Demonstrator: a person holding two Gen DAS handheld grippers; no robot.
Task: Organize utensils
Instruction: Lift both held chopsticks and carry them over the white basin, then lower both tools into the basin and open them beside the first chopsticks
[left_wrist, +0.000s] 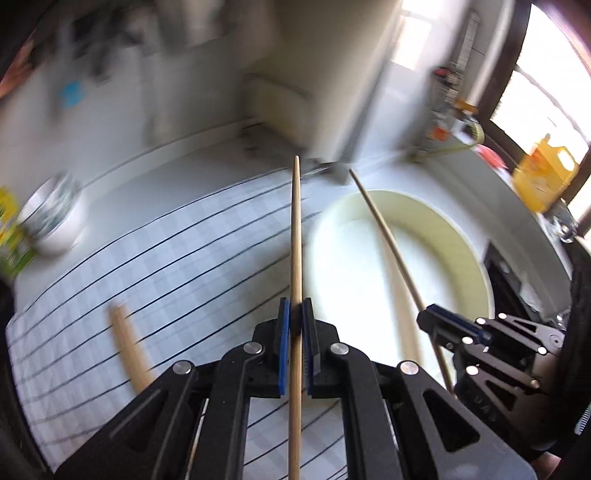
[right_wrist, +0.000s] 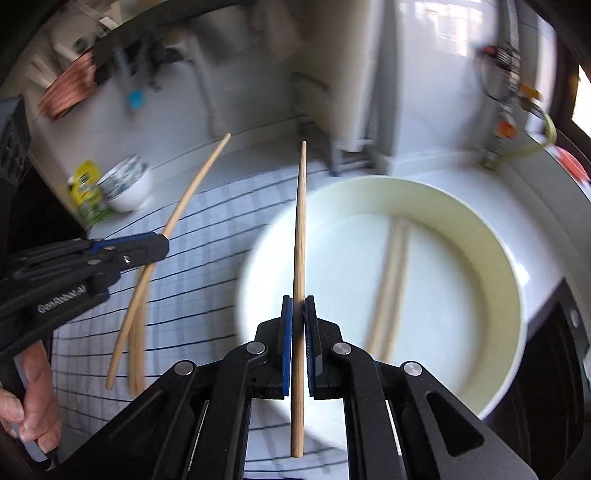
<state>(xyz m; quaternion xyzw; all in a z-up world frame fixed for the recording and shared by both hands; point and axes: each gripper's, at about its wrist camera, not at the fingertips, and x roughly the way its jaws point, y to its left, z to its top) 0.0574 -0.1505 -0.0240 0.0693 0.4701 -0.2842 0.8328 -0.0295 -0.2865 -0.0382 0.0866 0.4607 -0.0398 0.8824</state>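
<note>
My left gripper (left_wrist: 296, 314) is shut on a wooden chopstick (left_wrist: 295, 236) that points forward over the checked cloth (left_wrist: 166, 258). My right gripper (right_wrist: 298, 310) is shut on another chopstick (right_wrist: 300, 229), held above the near rim of a large white plate (right_wrist: 509, 295). Two chopsticks (right_wrist: 391, 280) lie inside the plate. In the right wrist view the left gripper (right_wrist: 159, 242) shows at the left with its chopstick (right_wrist: 195, 184). In the left wrist view the right gripper (left_wrist: 436, 314) shows at the right with its chopstick (left_wrist: 384, 236). More chopsticks (right_wrist: 136, 332) lie on the cloth.
A patterned white bowl (right_wrist: 127, 184) and a green-yellow packet (right_wrist: 86, 192) stand at the cloth's far left. A yellow bottle (left_wrist: 543, 173) stands at the right by the window. A loose chopstick (left_wrist: 131, 350) lies on the cloth in the left wrist view.
</note>
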